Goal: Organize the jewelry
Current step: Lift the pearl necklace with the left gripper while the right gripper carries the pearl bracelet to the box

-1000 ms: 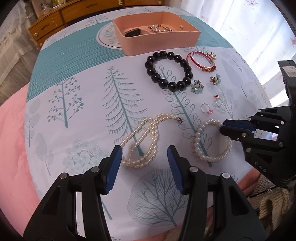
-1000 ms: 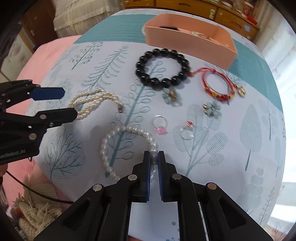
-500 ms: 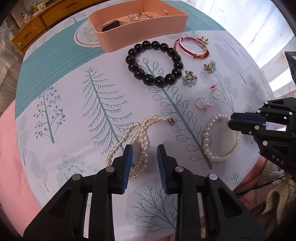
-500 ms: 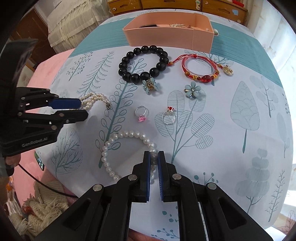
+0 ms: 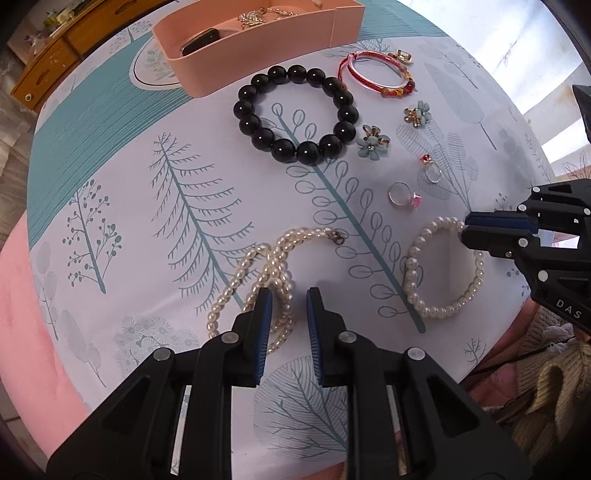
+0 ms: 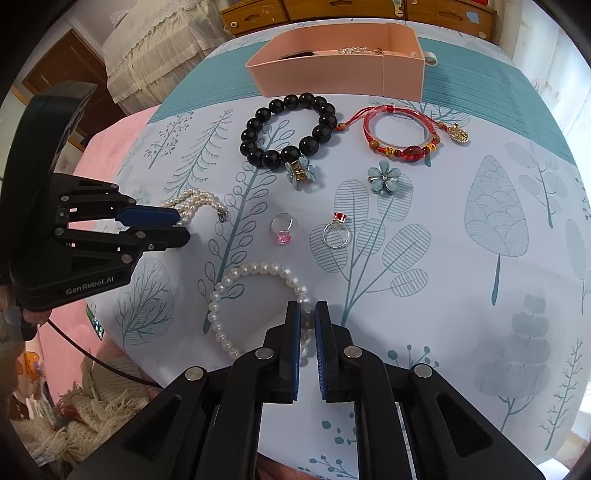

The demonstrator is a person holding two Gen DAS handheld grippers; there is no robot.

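A long pearl necklace (image 5: pixel 258 273) lies doubled on the tablecloth. My left gripper (image 5: pixel 289 299) has its jaws narrowed around the necklace's strands, a gap still between the pads; it also shows in the right wrist view (image 6: pixel 177 223). A round pearl bracelet (image 6: pixel 255 302) lies to the right. My right gripper (image 6: pixel 306 314) is shut on the bracelet's near edge, and shows in the left wrist view (image 5: pixel 465 227). A pink box (image 5: pixel 266 40) holding some jewelry stands at the far side.
A black bead bracelet (image 5: pixel 295 114), a red cord bracelet (image 5: pixel 380 74), two blue flower clips (image 5: pixel 373 144) (image 5: pixel 417 114), a pink-stone ring (image 5: pixel 402 195) and a red-stone ring (image 5: pixel 430 170) lie between. A wooden dresser (image 6: pixel 354 11) stands behind.
My left gripper's jaws have narrowed from wide open onto the pearl necklace. My right gripper's jaws have parted slightly around the pearl bracelet's beads. Both views have shifted forward.
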